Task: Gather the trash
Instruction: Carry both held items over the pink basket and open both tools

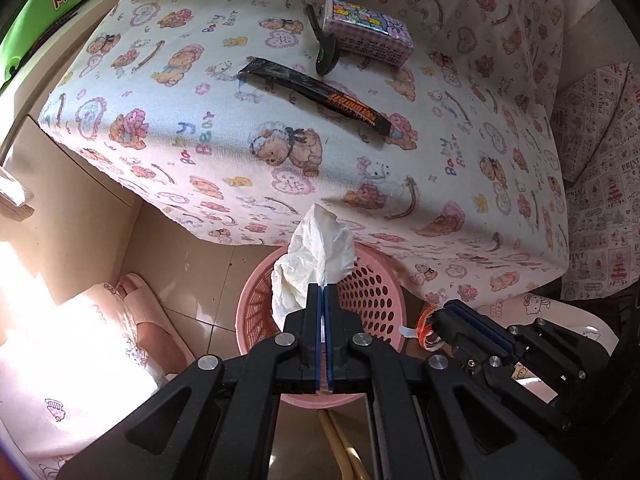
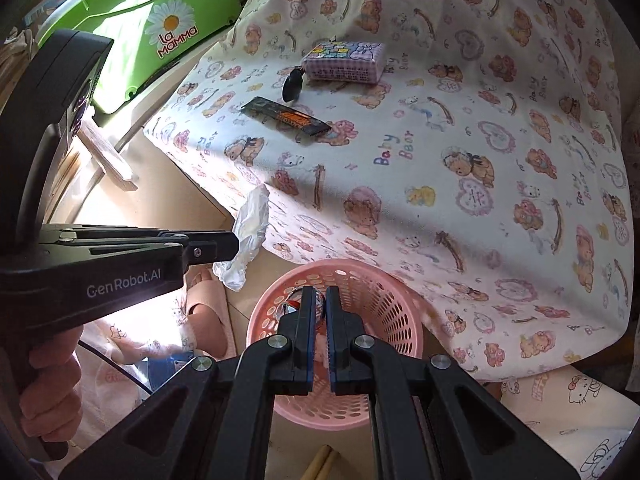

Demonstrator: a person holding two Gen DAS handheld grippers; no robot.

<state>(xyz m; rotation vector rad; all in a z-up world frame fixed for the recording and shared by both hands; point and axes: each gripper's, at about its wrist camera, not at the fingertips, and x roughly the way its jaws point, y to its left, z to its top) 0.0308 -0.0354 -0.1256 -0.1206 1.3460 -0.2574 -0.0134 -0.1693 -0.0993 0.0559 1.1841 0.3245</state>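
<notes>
1. Pinching a crumpled white tissue [image 1: 316, 256] between fully closed fingers, the left tool [image 1: 323, 292] holds it over the near-left part of the pink basket [image 1: 376, 292], which stands on the floor against the near edge of the cloth-covered counter [image 1: 280, 168].
2. Seen from the right wrist view, the tissue [image 2: 250, 224] hangs out from the left tool [image 2: 234, 245] a little to the left of the basket [image 2: 384, 292], so whether it is truly above the opening cannot be settled.
3. The right tool [image 2: 319, 300] is nearly closed on a small shiny wrapper [image 2: 291, 305] with red and silver on it, its tips just inside the basket rim; this one looks ready to let go.
4. On the counter, well beyond both tools, a long black sachet [image 1: 316, 94] lies with its long axis running from far-left to near-right.
5. Beyond it sit a black spoon [image 1: 326, 56] and a purple tissue pack [image 1: 370, 34], touching each other.
6. Judged from here, the sachet is the next piece of trash, roughly straight ahead of both tools, with neither clearly nearer.
</notes>
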